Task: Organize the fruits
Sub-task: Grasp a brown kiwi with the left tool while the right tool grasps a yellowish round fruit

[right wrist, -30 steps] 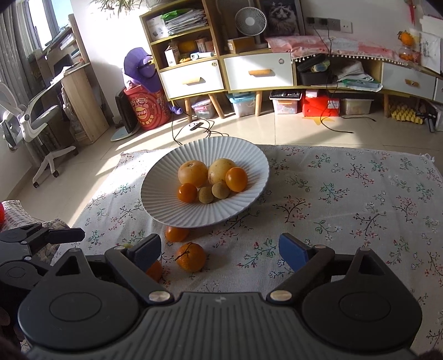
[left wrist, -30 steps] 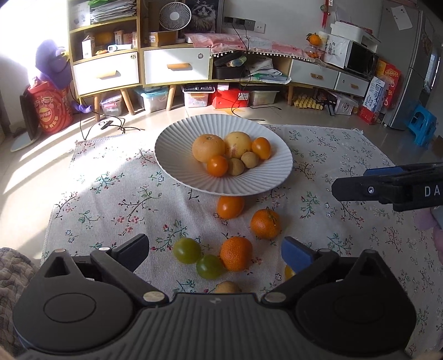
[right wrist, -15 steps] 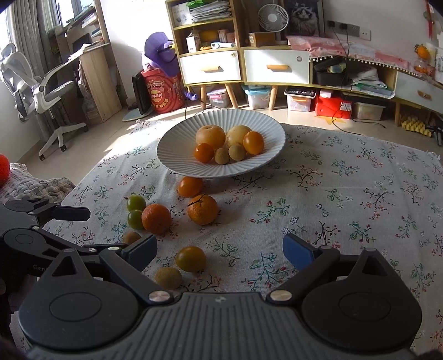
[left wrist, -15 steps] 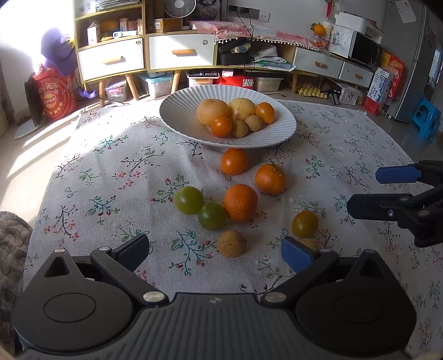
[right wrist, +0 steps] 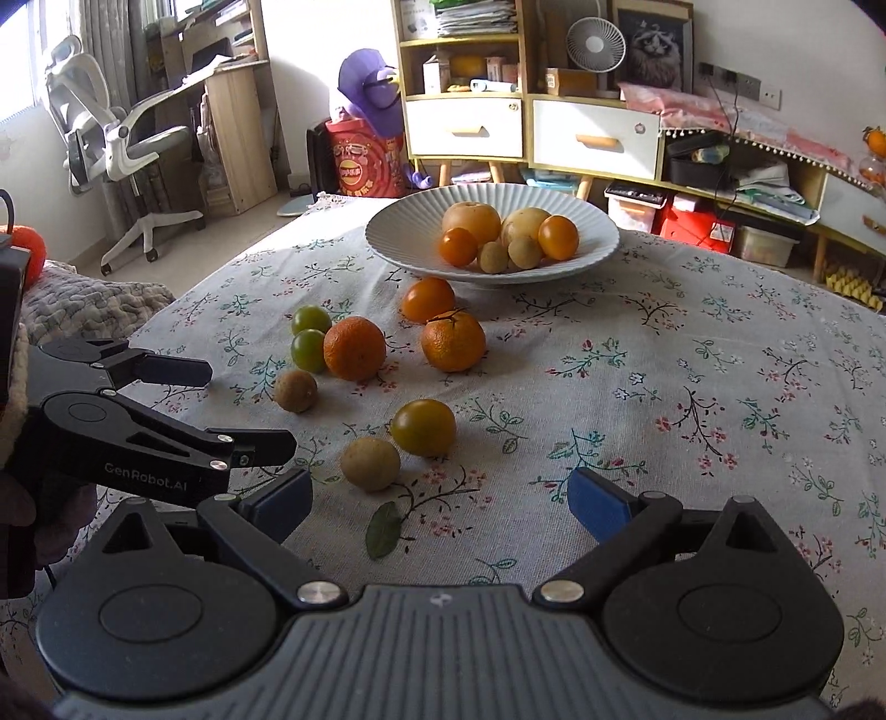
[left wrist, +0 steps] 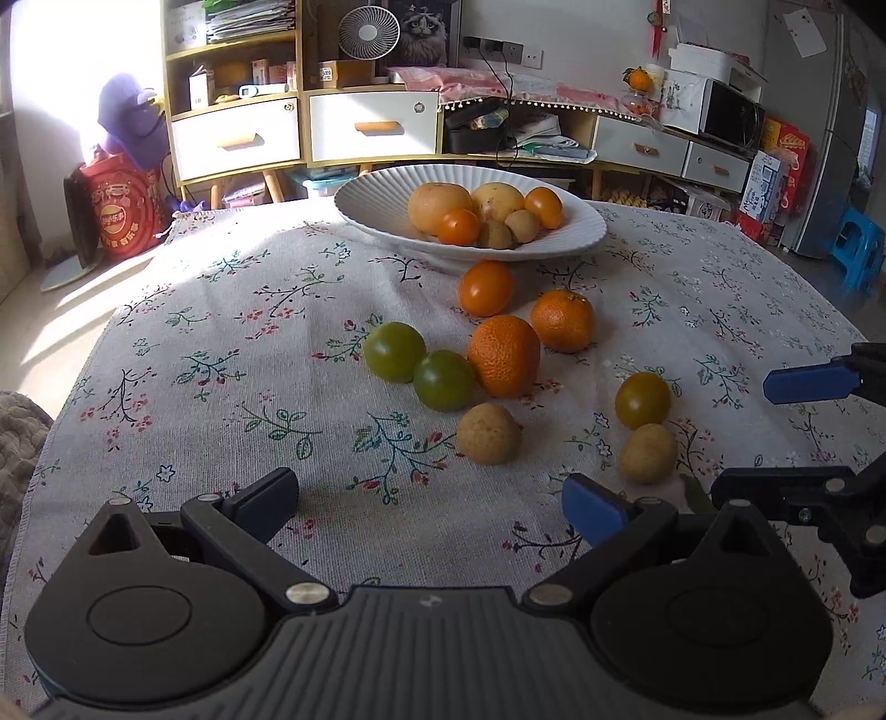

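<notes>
Six fruits are piled in a white ribbed bowl (right wrist: 601, 243) at the far side of the tabletop. In front of it, three oranges (left wrist: 503, 355), two green fruits (left wrist: 394, 351), a yellow-green fruit (right wrist: 423, 427) and two small brown fruits (right wrist: 370, 463) are scattered loose on the flowered cloth (right wrist: 692, 376).

Low wooden cabinets (left wrist: 299, 133) with white drawers line the far white wall, shelves above holding papers and boxes. A small white fan (right wrist: 592, 41) and a cat picture (right wrist: 656, 47) stand on top. Sunlight falls across the pale floor (left wrist: 61, 315) at the left. An office chair (right wrist: 111, 138) and a wooden desk (right wrist: 232, 122) stand by the window.
</notes>
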Action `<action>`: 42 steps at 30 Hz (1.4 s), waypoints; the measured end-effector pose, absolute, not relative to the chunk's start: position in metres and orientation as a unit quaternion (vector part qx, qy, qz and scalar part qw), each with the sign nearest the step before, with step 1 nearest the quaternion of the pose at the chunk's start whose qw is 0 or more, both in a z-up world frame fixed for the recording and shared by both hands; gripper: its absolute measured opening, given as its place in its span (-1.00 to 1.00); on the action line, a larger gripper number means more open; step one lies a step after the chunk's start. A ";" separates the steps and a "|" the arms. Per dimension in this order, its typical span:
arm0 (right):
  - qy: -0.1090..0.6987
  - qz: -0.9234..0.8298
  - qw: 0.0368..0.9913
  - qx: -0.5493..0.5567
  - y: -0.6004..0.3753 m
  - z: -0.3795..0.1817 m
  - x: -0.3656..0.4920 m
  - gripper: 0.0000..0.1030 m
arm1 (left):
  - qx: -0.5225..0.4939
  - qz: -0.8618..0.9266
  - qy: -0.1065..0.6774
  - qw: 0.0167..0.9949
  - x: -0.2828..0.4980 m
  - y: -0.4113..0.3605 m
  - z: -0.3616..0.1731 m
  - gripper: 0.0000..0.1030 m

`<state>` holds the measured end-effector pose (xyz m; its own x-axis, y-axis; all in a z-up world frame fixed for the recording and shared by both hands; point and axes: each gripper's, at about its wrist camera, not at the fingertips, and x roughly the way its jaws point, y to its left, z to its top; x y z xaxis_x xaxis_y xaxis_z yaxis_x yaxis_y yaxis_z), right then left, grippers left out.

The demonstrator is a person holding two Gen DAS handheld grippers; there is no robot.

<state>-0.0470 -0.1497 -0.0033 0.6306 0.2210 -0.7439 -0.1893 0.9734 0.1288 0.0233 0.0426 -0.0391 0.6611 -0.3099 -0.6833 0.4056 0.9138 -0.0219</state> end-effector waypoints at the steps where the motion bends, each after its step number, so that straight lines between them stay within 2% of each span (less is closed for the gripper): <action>1: 0.414 0.115 0.903 0.016 -0.148 -0.005 -0.048 0.91 | 0.066 -0.198 0.359 0.910 0.024 0.042 -0.039 0.78; 6: 0.407 0.125 0.905 -0.015 -0.135 -0.012 -0.052 0.89 | 0.062 -0.212 0.349 0.911 0.023 0.040 -0.041 0.68; 12: 0.407 0.146 0.901 -0.037 -0.123 -0.014 -0.055 0.70 | 0.063 -0.223 0.355 0.906 0.026 0.034 -0.037 0.34; 20: 0.407 0.156 0.899 -0.039 -0.117 -0.013 -0.053 0.30 | 0.053 -0.228 0.362 0.902 0.029 0.034 -0.035 -0.08; 29: 0.410 0.158 0.897 -0.040 -0.114 -0.012 -0.047 0.06 | 0.052 -0.238 0.367 0.898 0.032 0.031 -0.032 -0.56; 35: 0.410 0.153 0.898 -0.037 -0.115 -0.011 -0.045 -0.08 | 0.054 -0.243 0.367 0.896 0.031 0.029 -0.032 -0.76; 42: 0.409 0.156 0.898 -0.037 -0.114 -0.010 -0.044 -0.22 | 0.054 -0.244 0.367 0.896 0.030 0.028 -0.031 -0.80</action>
<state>-0.0441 -0.1139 -0.0095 0.6171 0.2500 -0.7461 -0.3102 0.9487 0.0613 0.0301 0.0281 -0.0312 0.6111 -0.3979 -0.6843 0.4770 0.8750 -0.0828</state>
